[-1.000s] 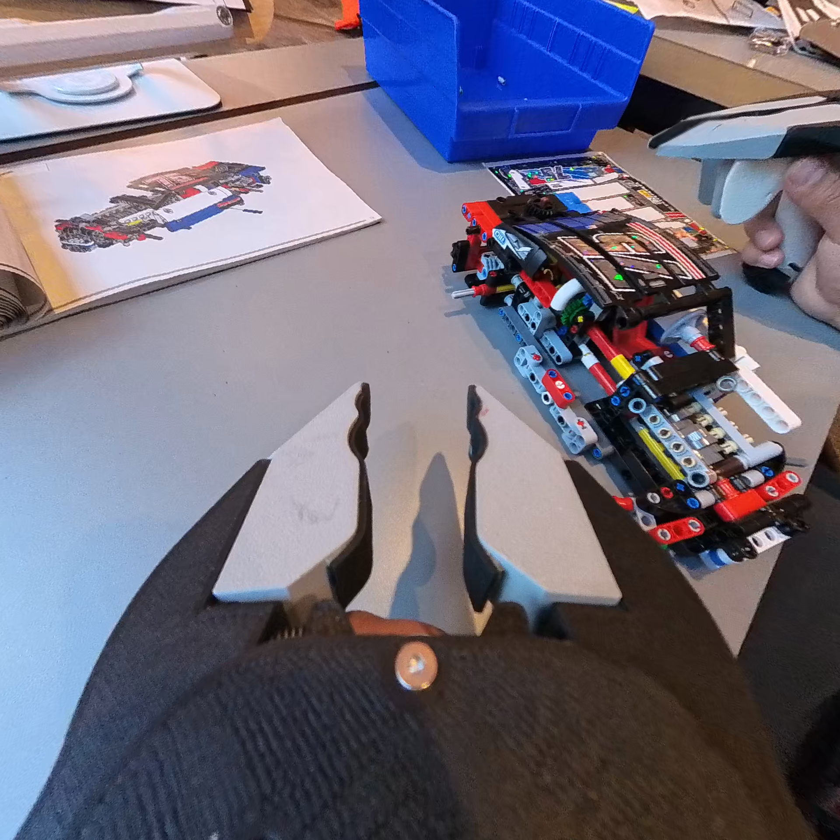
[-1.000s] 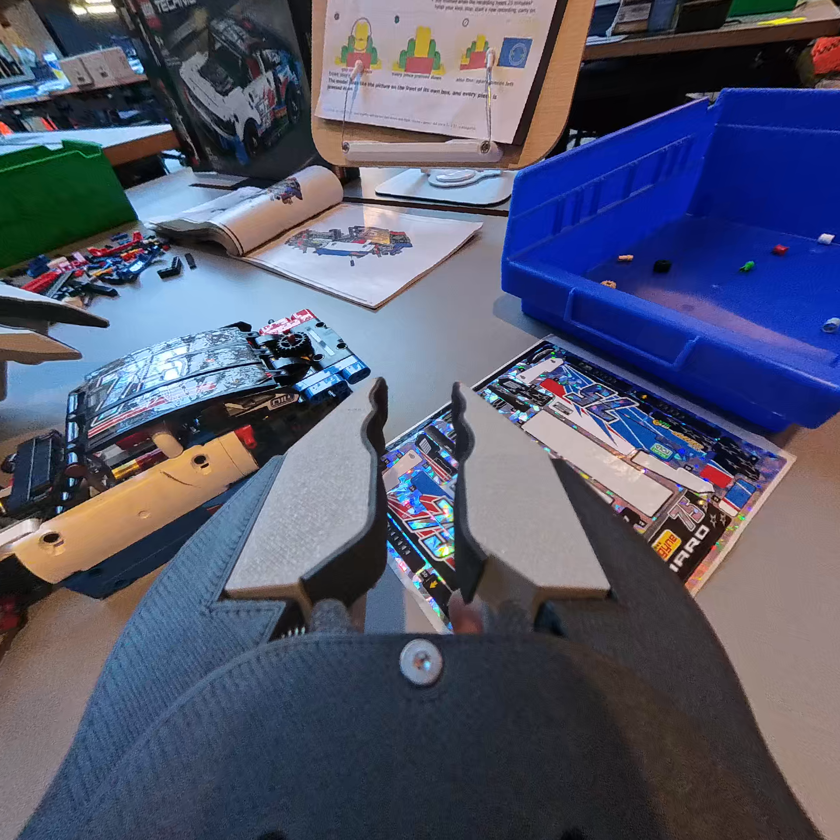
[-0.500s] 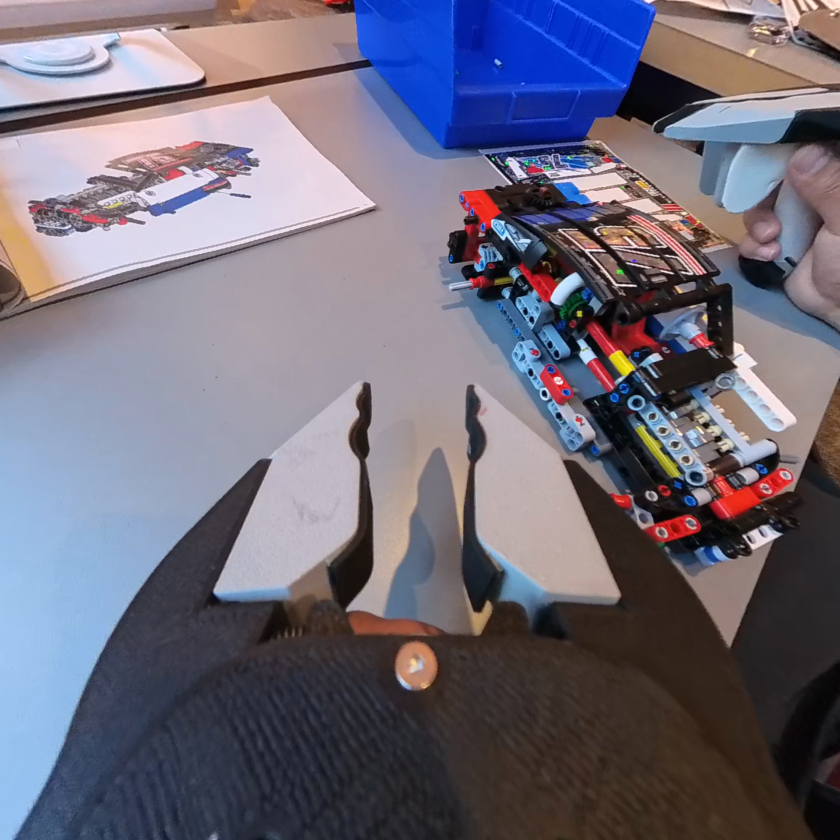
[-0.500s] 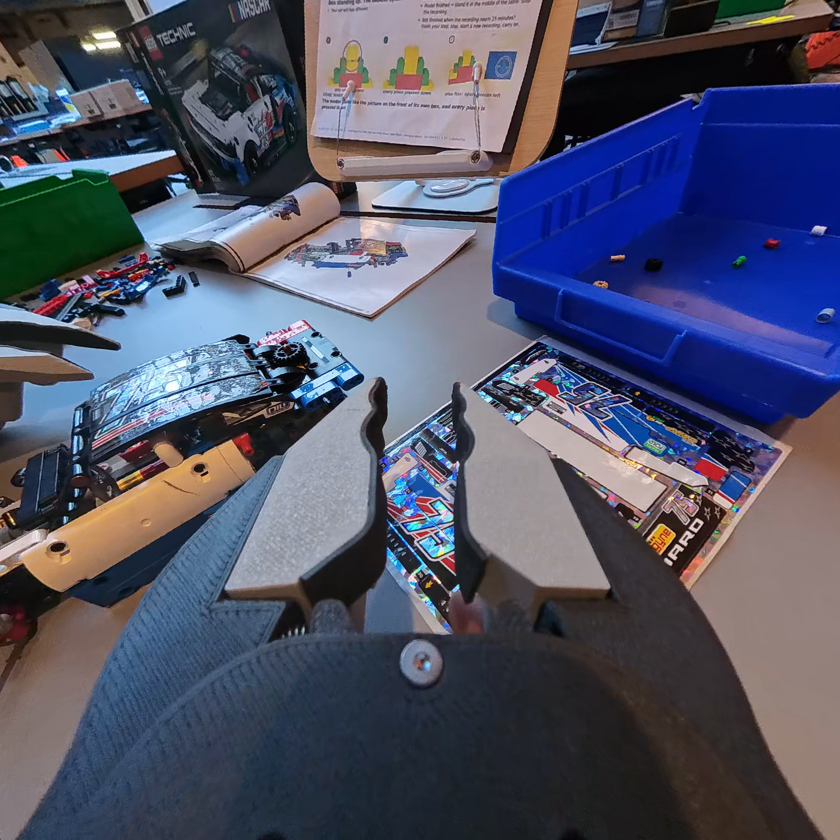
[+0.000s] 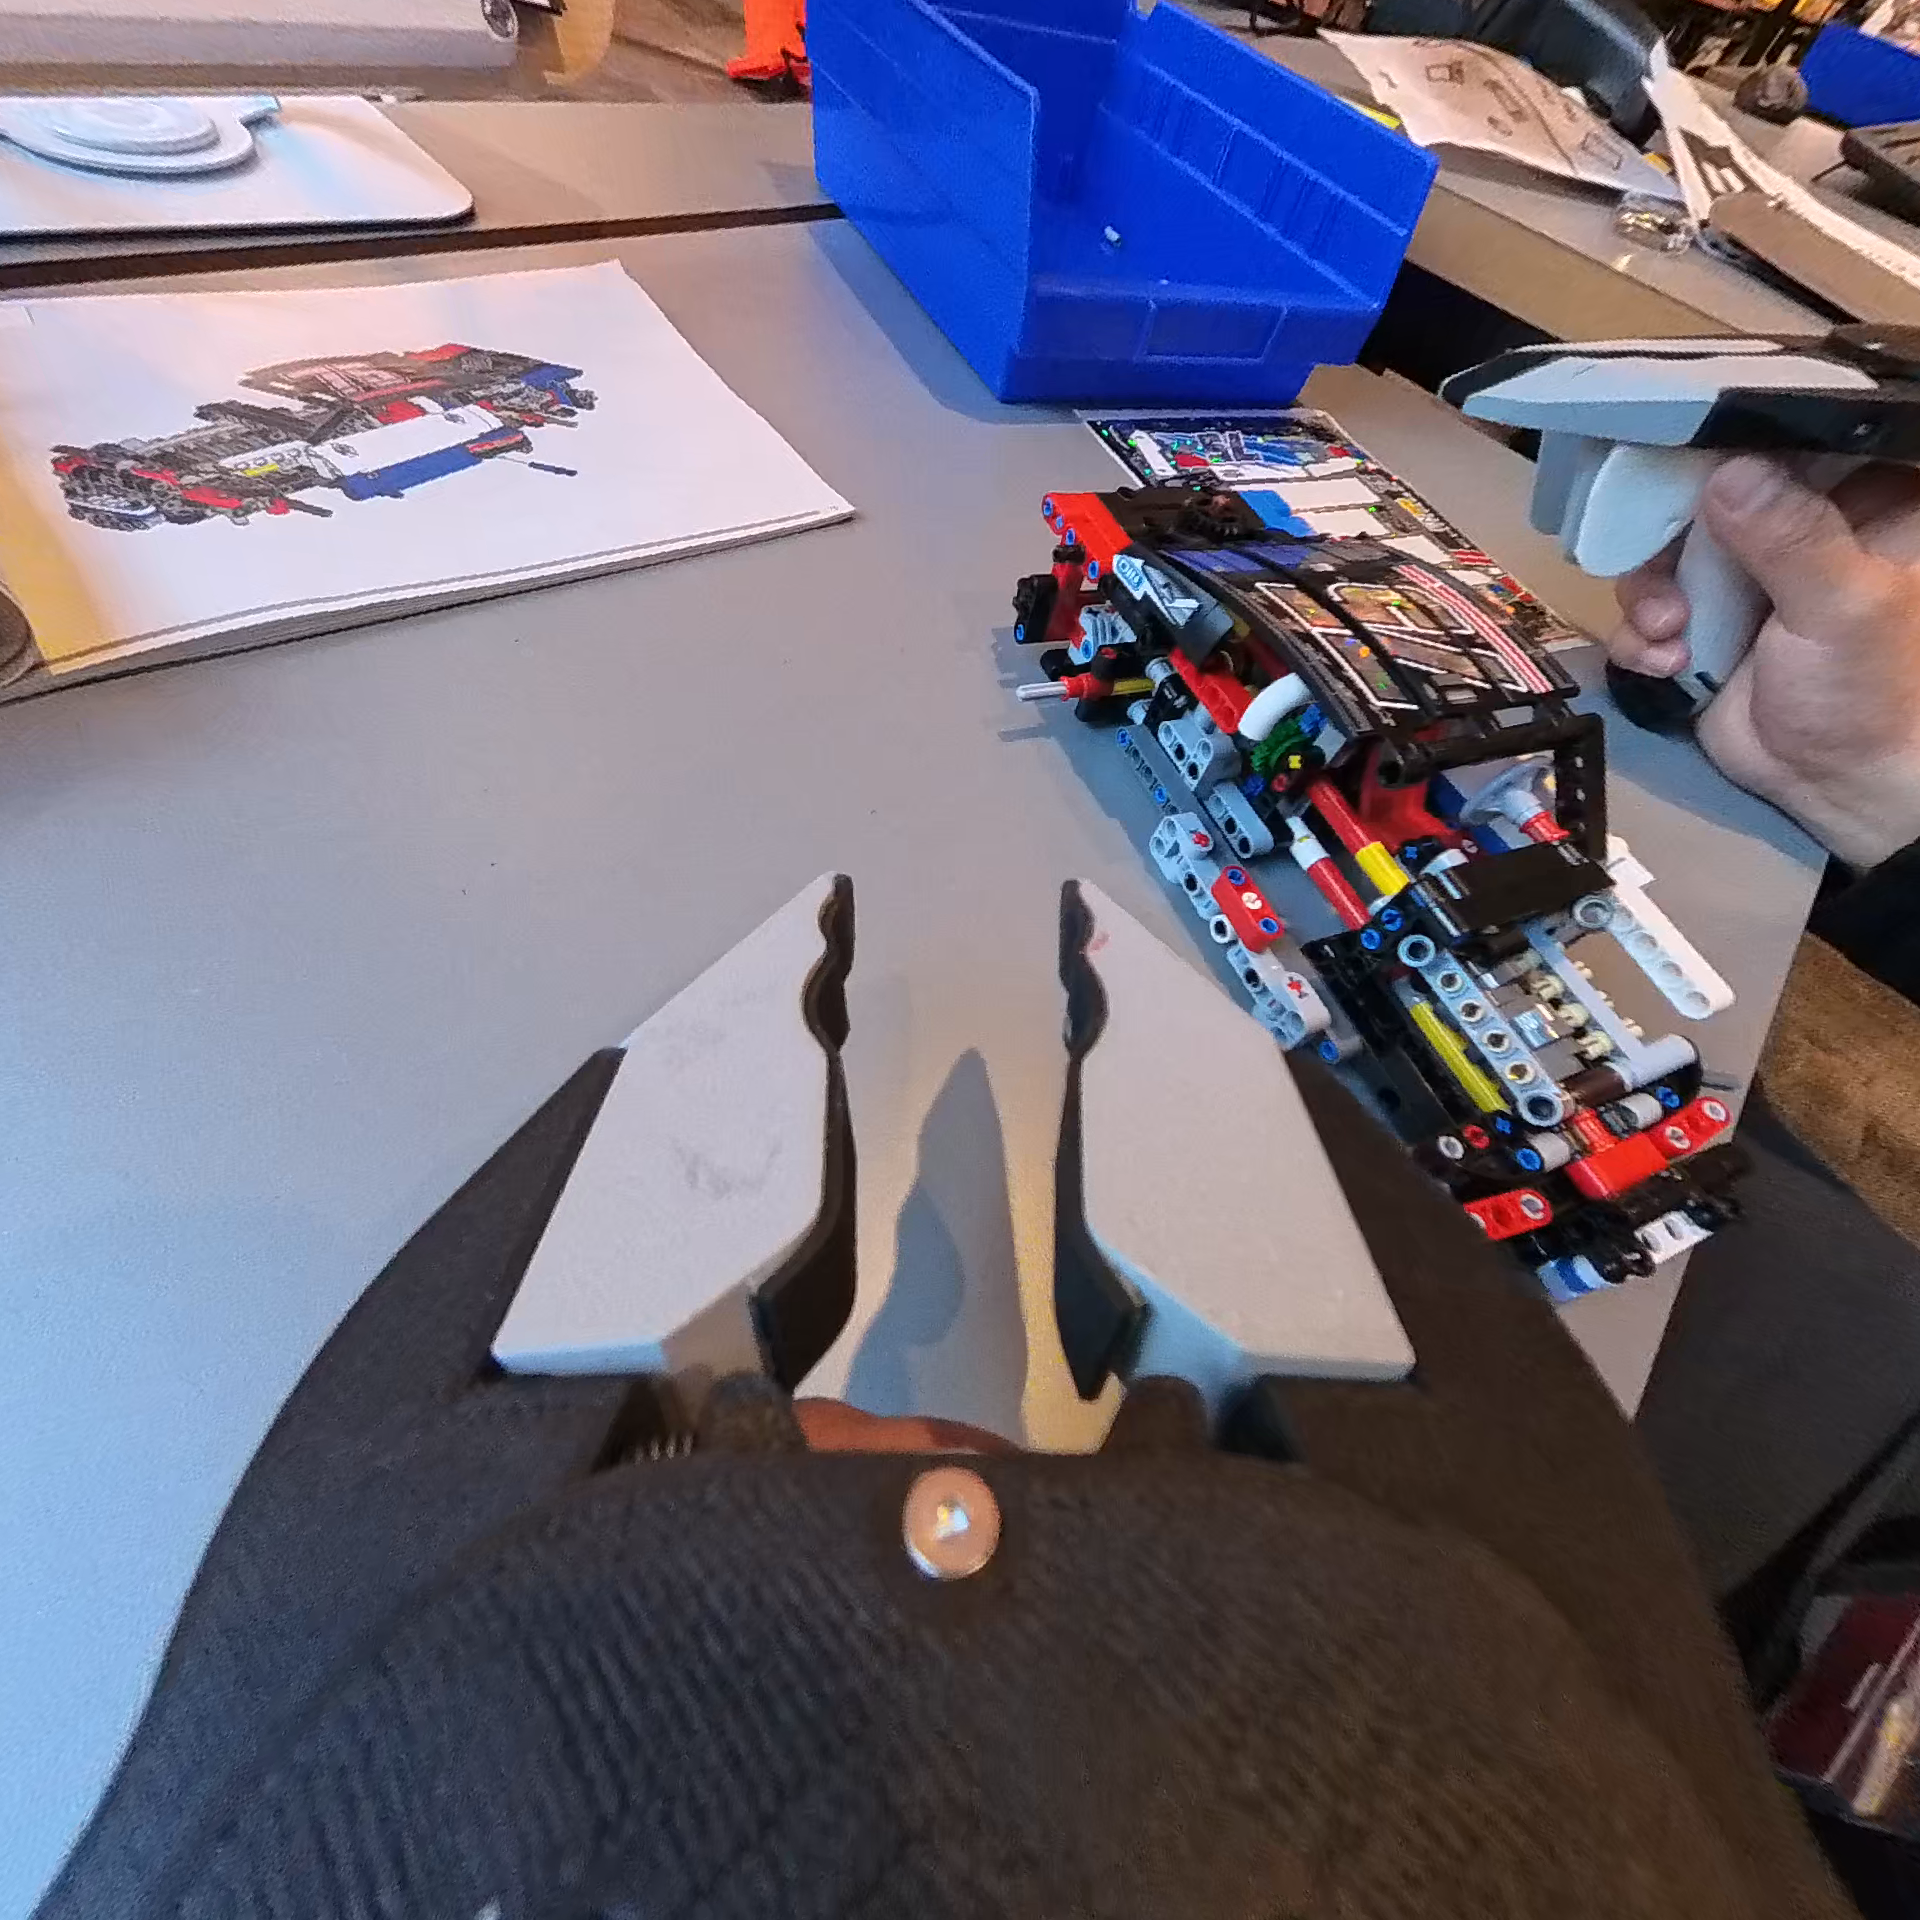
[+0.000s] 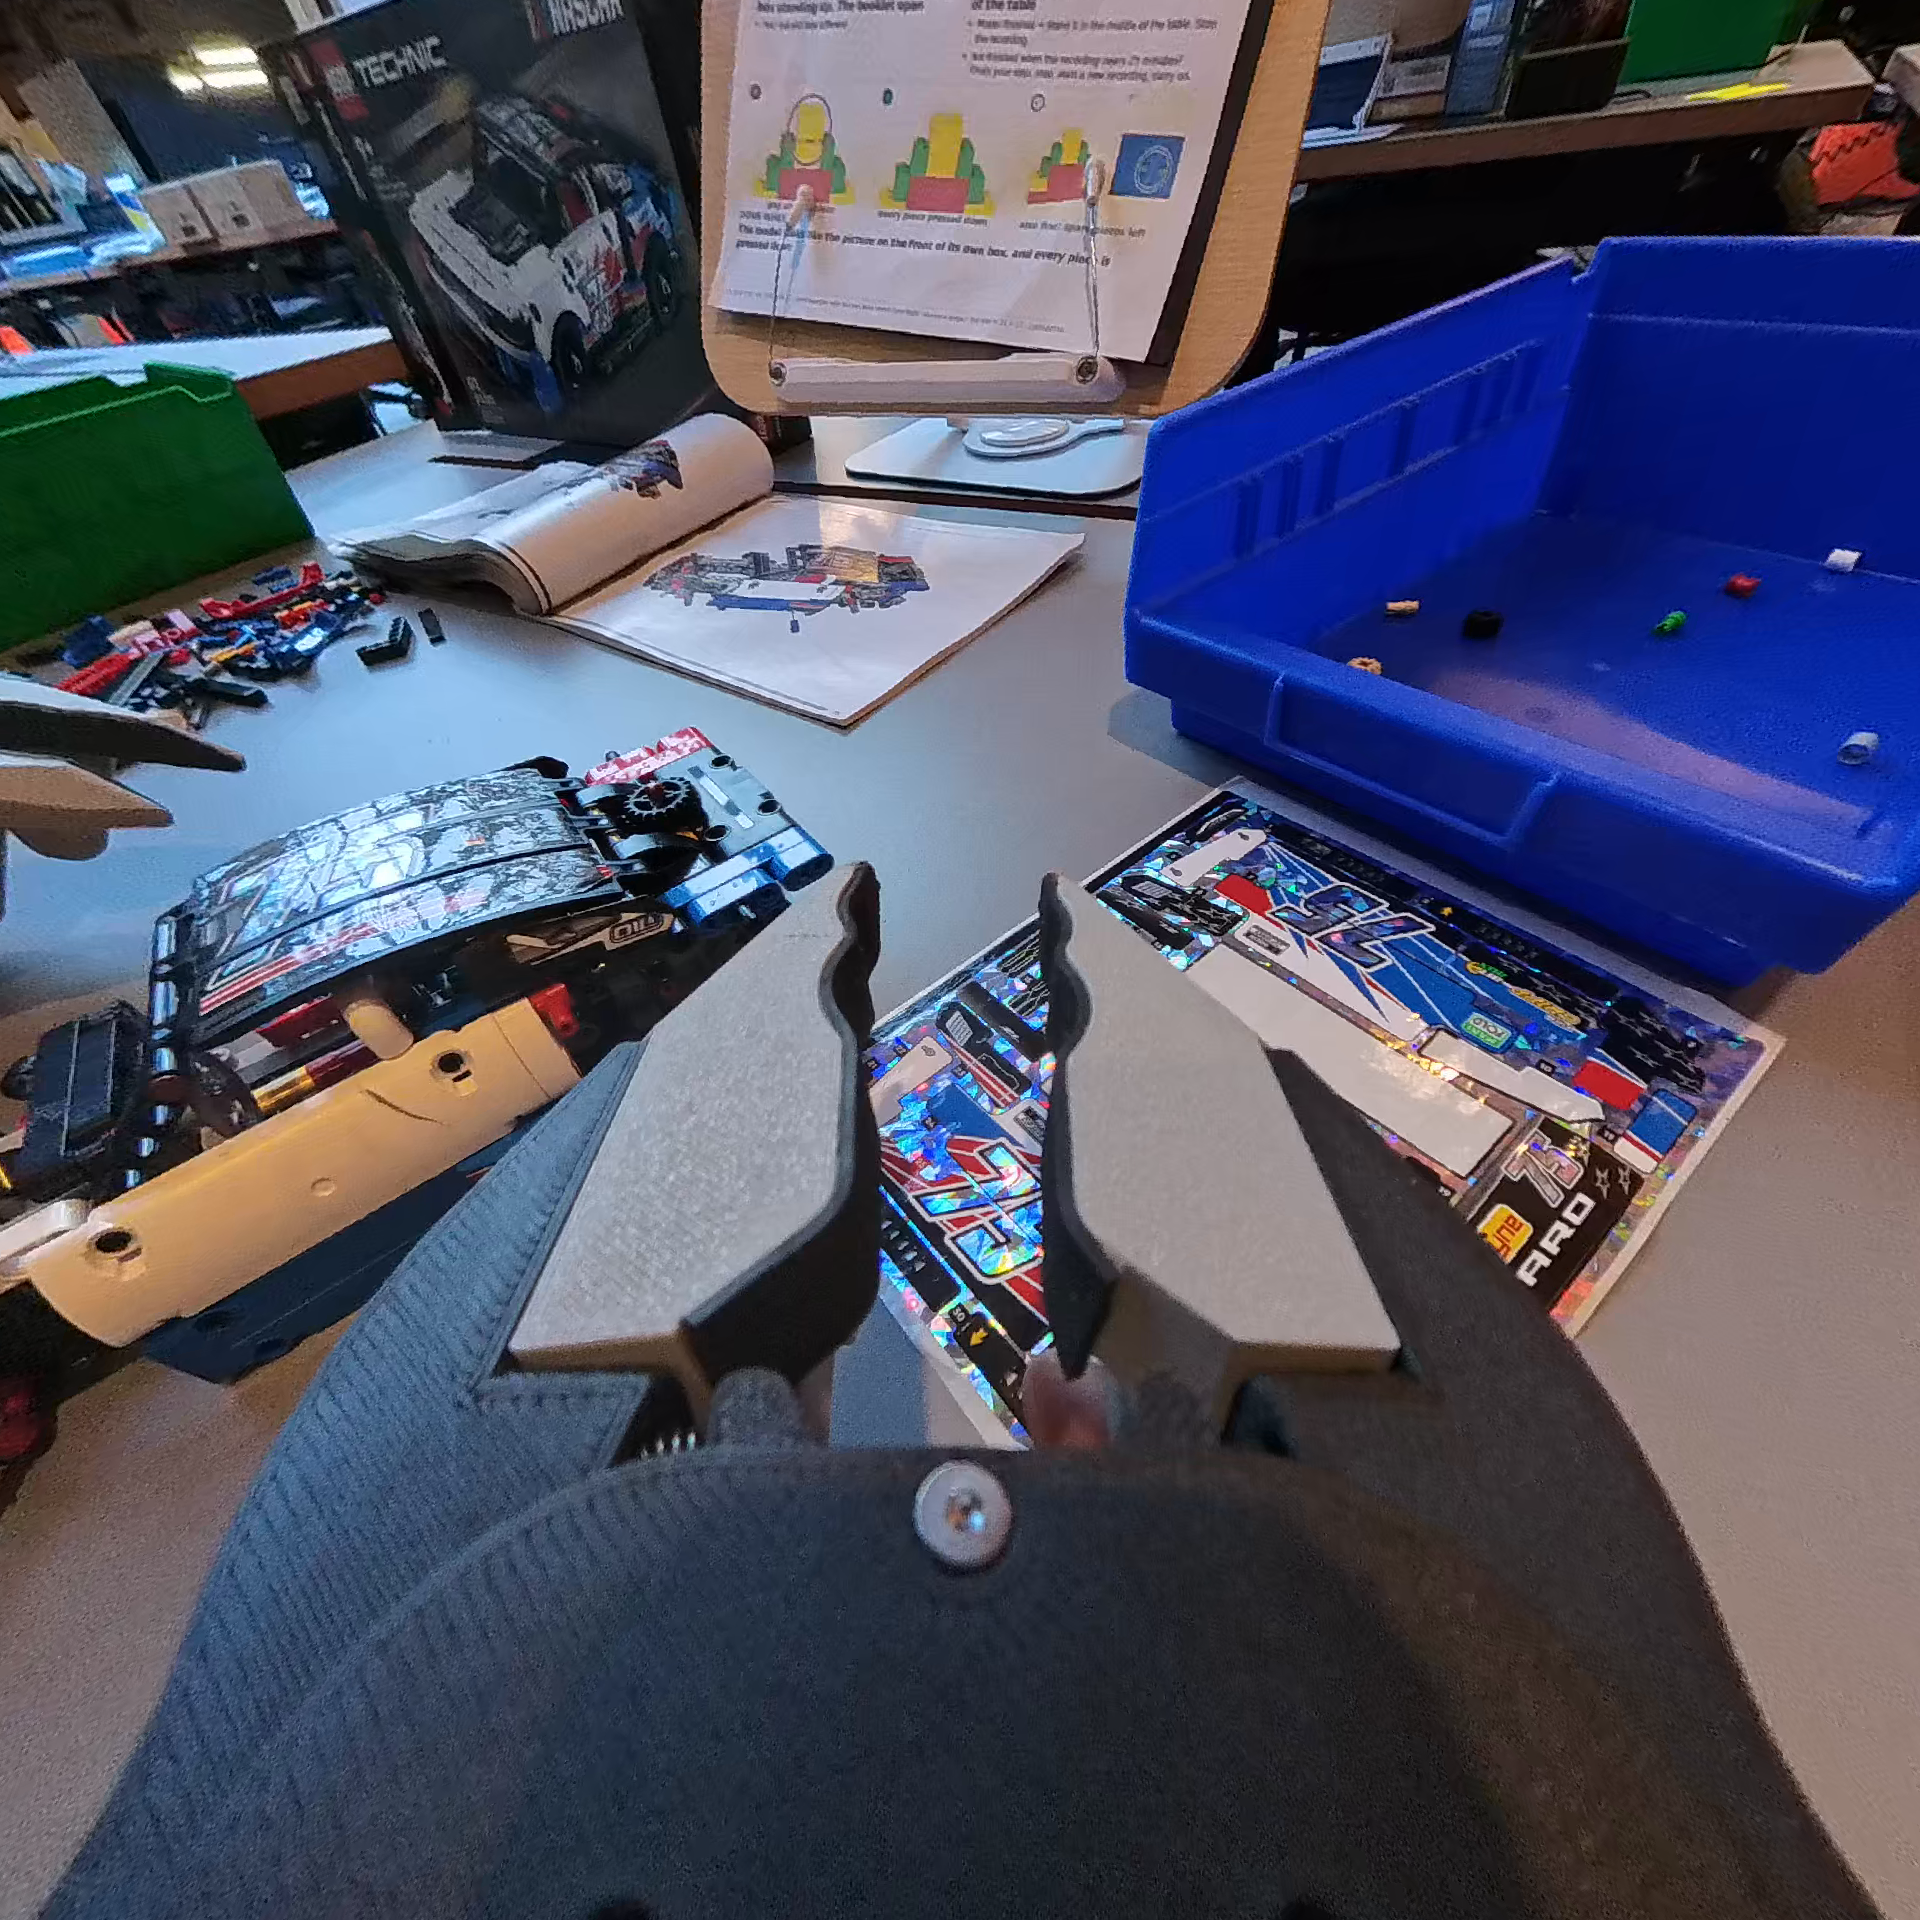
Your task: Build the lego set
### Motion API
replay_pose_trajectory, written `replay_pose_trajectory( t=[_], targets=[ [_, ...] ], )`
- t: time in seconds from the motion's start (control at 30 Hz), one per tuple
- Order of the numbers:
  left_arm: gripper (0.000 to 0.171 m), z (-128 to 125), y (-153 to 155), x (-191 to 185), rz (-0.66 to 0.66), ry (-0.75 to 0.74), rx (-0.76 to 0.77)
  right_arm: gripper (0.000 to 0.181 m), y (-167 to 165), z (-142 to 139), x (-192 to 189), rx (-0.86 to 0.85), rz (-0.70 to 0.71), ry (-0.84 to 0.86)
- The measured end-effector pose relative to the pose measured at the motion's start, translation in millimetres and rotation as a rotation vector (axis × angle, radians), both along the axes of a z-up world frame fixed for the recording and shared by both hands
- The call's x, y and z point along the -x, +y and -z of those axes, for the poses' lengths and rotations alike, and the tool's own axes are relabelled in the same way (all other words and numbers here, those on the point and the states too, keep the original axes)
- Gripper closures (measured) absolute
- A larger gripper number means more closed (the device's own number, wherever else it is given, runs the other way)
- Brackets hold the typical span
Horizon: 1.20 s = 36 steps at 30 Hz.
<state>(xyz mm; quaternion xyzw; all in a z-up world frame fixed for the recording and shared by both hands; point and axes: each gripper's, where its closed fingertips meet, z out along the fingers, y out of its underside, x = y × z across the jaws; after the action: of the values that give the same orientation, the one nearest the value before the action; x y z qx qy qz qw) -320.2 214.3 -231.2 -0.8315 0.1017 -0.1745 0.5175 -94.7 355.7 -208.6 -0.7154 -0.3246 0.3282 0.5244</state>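
A partly built lego car [image 5: 1340, 821] lies on the grey table, black stickered roof panels on top, red, grey and yellow beams exposed. It also shows in the right wrist view [image 6: 395, 977] at the left, with a white side panel. My left gripper [image 5: 951, 914] is open and empty, over bare table to the left of the car. My right gripper [image 6: 956, 914] is open and empty, above a shiny sticker sheet [image 6: 1340, 1029], just right of the car. The right gripper, held by a hand, also shows in the left wrist view [image 5: 1683, 416].
A blue bin [image 6: 1351, 665] with a few small pieces stands beyond the sticker sheet. An open instruction booklet [image 5: 395, 457] lies to the left. Loose lego pieces [image 6: 229, 634], a green bin [image 6: 125, 488], the set's box [image 6: 520, 208] and a paper stand [image 6: 987, 208] are farther back. Left tips to right tips: about 25 cm.
Both grippers stay open and shift only slightly; the left view drifts back and forth a little, the right view pulls back and rises slightly. The car has not moved.
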Motion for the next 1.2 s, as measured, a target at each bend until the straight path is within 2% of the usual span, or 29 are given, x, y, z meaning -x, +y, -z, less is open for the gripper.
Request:
replay_pose_trajectory(
  t=[0.17, 0.37, 0.57, 0.67, 0.7, 0.83, 0.9, 1.0, 1.1, 1.2],
  targets=[
    [0.137, -4.9, -0.6, 3.8, -0.021, -0.017, -0.030, 0.149, -6.3, 0.7, 3.5, -0.009, -0.032, -0.012],
    [0.138, 2.3, -2.6, -4.6, 0.012, 0.077, -0.011, 0.153, -38.9, 4.1, 11.5, -0.001, -0.156, -0.035],
    [0.137, 21.1, -19.3, -22.1, 0.133, 0.078, 0.122, 0.158, -85.9, 28.8, 22.7, 0.169, -0.289, -0.135],
    [0.137, 27.4, -25.2, -31.5, 0.185, 0.119, 0.149, 0.157, -88.3, 45.6, 30.3, 0.249, -0.251, -0.228],
    [0.137, 27.9, -25.2, -32.9, 0.187, 0.148, 0.139, 0.161, -86.9, 50.8, 31.6, 0.283, -0.233, -0.255],
    [0.139, 25.1, -22.7, -40.7, 0.195, 0.180, 0.105, 0.173, -88.7, 51.7, 42.9, 0.361, -0.257, -0.229],
    [0.139, 27.5, -22.9, -47.2, 0.226, 0.176, 0.121, 0.170, -90.5, 54.0, 47.5, 0.386, -0.273, -0.242],
    [0.138, 34.2, -28.8, -57.6, 0.289, 0.180, 0.165, 0.171, -87.3, 54.0, 53.6, 0.373, -0.278, -0.273],
    [0.146, 35.8, -36.3, -67.7, 0.340, 0.170, 0.180, 0.173, -80.5, 54.6, 64.8, 0.358, -0.295, -0.301],
    [0.144, 39.3, -42.4, -77.4, 0.372, 0.183, 0.199, 0.173, -72.6, 54.8, 80.7, 0.352, -0.324, -0.309]
  ],
)
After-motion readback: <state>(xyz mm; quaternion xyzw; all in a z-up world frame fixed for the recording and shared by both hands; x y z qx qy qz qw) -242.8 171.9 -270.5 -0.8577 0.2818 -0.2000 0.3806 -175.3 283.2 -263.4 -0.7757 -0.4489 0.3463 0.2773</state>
